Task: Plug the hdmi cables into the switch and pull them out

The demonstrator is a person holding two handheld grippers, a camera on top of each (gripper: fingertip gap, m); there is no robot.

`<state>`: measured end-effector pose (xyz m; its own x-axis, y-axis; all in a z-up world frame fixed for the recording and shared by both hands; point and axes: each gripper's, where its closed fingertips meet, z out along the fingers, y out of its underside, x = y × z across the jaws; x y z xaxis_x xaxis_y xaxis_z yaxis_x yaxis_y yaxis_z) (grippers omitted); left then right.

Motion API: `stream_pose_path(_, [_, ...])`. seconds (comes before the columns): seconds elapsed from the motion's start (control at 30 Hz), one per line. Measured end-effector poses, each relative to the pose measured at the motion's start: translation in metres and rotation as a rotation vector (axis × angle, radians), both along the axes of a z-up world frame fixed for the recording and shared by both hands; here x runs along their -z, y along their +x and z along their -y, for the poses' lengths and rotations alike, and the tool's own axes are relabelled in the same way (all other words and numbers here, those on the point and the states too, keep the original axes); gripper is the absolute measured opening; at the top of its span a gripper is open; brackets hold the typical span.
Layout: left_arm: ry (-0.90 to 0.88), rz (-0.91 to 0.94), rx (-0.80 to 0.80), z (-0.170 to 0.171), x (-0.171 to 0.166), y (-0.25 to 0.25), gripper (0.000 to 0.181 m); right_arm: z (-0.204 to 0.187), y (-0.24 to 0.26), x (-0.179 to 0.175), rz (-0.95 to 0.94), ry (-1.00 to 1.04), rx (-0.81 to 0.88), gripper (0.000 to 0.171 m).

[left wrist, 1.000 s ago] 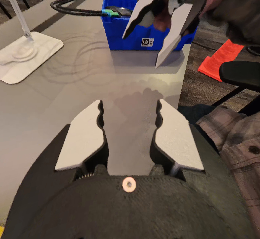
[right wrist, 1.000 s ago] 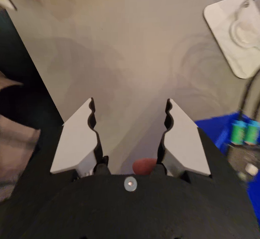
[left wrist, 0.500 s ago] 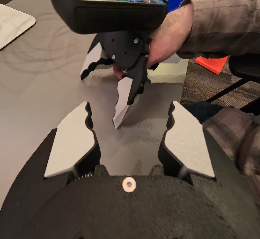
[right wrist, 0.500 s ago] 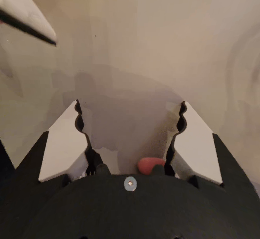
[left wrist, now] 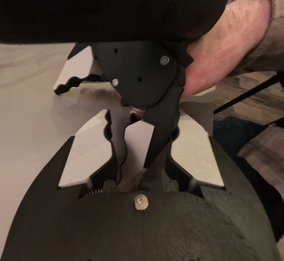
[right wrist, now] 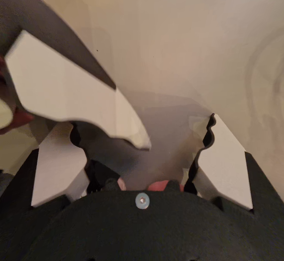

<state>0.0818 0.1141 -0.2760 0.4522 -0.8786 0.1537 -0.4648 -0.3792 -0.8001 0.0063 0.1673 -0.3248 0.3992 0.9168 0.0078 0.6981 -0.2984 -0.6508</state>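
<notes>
Two grippers meet at close range over a pale grey tabletop (right wrist: 184, 38), and neither holds anything. The left gripper (left wrist: 142, 130) has its jaws spread wide; in its own view its left white finger (left wrist: 90, 150) and its right one frame the gap, and one finger of the right gripper (left wrist: 110, 115) reaches down into that gap, its dark tapered edge lying against the inner side of the left gripper's right finger. The right gripper's other finger sticks out to the left above the tabletop, wavy grip edge downward. A bare hand (left wrist: 222, 50) with a brownish sleeve (left wrist: 275, 15) at the wrist grips the right gripper's black body, which fills the top of the left wrist view.

From the right wrist view, the right gripper's jaws are likewise released, the two white fingers well apart. A finger of the left gripper (right wrist: 64, 87) crosses in from the upper left, blurred, overlapping the right gripper's left finger and ending in the gap between the two.

Only a sliver of blue shows at the top right edge of the left wrist view. The hdmi cables and the switch are out of view in both pictures.
</notes>
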Motion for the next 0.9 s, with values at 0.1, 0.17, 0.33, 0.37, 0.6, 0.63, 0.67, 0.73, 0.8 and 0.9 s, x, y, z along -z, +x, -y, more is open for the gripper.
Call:
stream_pose_path(0.1, [0.010,0.009,0.045,0.005,0.005,0.009,0.060,0.000,0.001,0.000,-0.014,0.008,-0.003,0.160])
stream_pose_path(0.17, [0.040,-0.022,0.053,0.004,0.006,0.009,0.057,-0.001,0.002,-0.001,-0.020,0.011,0.003,0.160])
stream_pose_path(0.33, [0.098,-0.054,0.070,0.005,0.006,0.007,0.052,0.000,0.007,-0.001,-0.006,0.011,0.046,0.160])
stream_pose_path(0.37, [0.101,-0.055,0.065,0.005,0.006,0.007,0.052,0.001,0.007,-0.001,-0.003,0.006,0.043,0.160])
stream_pose_path(0.6, [0.102,-0.067,0.056,-0.006,0.007,0.003,0.051,-0.009,0.000,-0.002,-0.033,0.012,0.026,0.159])
stream_pose_path(0.63, [0.090,-0.059,0.053,-0.006,0.007,0.003,0.053,-0.010,-0.001,-0.002,-0.032,0.013,0.033,0.159])
stream_pose_path(0.67, [0.074,-0.055,0.042,-0.007,0.007,0.001,0.058,-0.010,-0.001,-0.002,-0.031,0.013,0.038,0.160])
stream_pose_path(0.73, [0.048,-0.042,-0.006,-0.010,0.008,-0.007,0.086,-0.010,-0.001,-0.002,-0.032,0.013,0.040,0.159])
stream_pose_path(0.8, [0.051,0.008,-0.043,-0.009,0.002,-0.016,0.114,-0.010,-0.001,-0.002,-0.032,0.013,0.040,0.159])
stream_pose_path(0.9, [0.072,0.080,-0.136,-0.013,-0.009,-0.033,0.116,-0.010,-0.002,-0.002,-0.032,0.013,0.040,0.159])
